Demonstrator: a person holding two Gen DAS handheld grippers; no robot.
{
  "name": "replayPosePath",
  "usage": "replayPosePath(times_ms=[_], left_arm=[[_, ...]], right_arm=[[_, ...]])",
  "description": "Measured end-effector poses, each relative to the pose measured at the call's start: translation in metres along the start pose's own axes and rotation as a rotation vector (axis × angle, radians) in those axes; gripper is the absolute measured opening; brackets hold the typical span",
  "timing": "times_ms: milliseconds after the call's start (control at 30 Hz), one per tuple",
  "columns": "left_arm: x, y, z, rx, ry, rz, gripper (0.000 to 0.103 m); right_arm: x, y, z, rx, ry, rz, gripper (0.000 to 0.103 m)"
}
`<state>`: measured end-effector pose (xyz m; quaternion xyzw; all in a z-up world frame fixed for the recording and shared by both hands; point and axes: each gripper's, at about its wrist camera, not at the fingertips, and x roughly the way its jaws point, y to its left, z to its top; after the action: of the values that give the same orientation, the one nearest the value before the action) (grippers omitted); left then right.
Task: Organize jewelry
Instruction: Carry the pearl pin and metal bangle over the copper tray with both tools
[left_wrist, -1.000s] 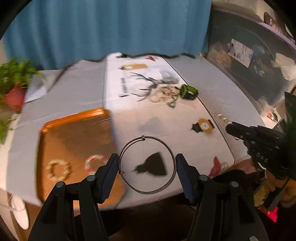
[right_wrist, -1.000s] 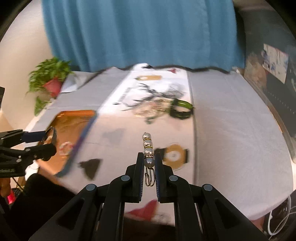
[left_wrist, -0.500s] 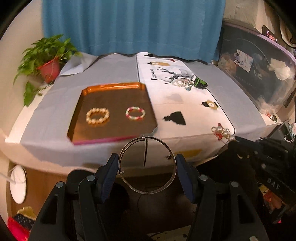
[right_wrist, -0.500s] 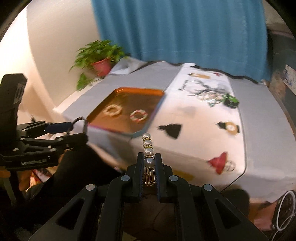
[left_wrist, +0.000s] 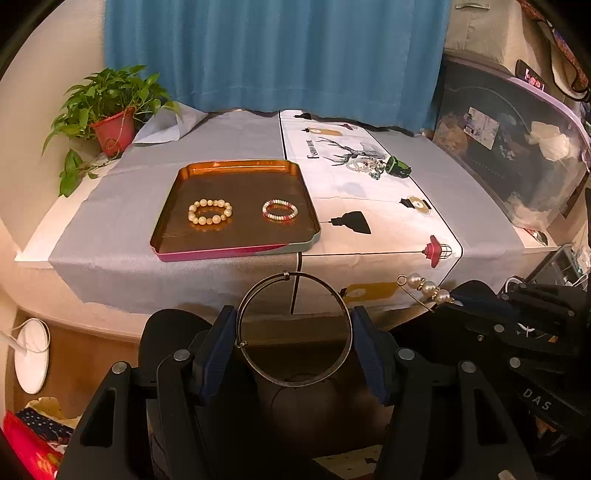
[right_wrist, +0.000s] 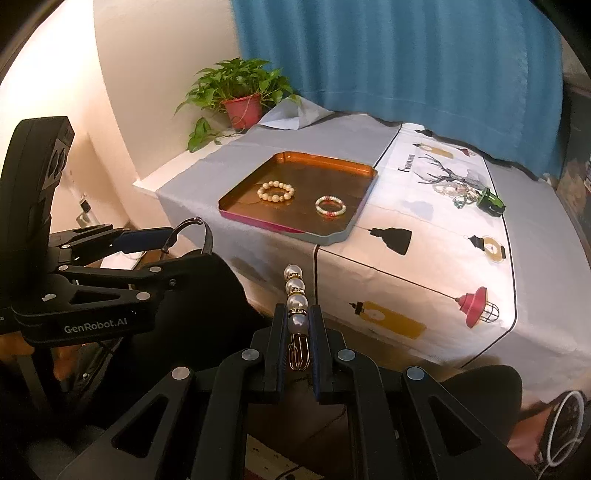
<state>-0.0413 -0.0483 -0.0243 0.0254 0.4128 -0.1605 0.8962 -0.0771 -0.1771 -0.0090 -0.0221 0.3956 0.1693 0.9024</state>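
Observation:
My left gripper is shut on a thin metal bangle, held off the table's front edge. It also shows in the right wrist view. My right gripper is shut on a pearl pin, also held below the table edge; the pin shows in the left wrist view. An orange tray on the grey cloth holds a cream bead bracelet and a pink-white bead bracelet. A jewelry pile lies beside a green bangle far right.
A potted plant stands at the table's back left corner. A blue curtain hangs behind. A white printed runner covers the table's right part. A dark storage box stands right of the table.
Both grippers have pulled back and down from over the table to in front of its edge, each keeping hold of its piece. The tray and bracelets have come into full view.

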Motion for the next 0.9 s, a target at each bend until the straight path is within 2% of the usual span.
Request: replayPosePath(times_ms=[533,900], left_arm=[[0.003,0.010,-0.001,-0.015,0.007,0.002,0.058],[0.030,0.044,0.027,-0.071,0.015,0.027,0.058]], right_arm=[[0.011,0.006,0.002,-0.006,0.027,-0.002,0.011],[0.043,-0.008,0.024,-0.006,0.053,-0.033,0.011]])
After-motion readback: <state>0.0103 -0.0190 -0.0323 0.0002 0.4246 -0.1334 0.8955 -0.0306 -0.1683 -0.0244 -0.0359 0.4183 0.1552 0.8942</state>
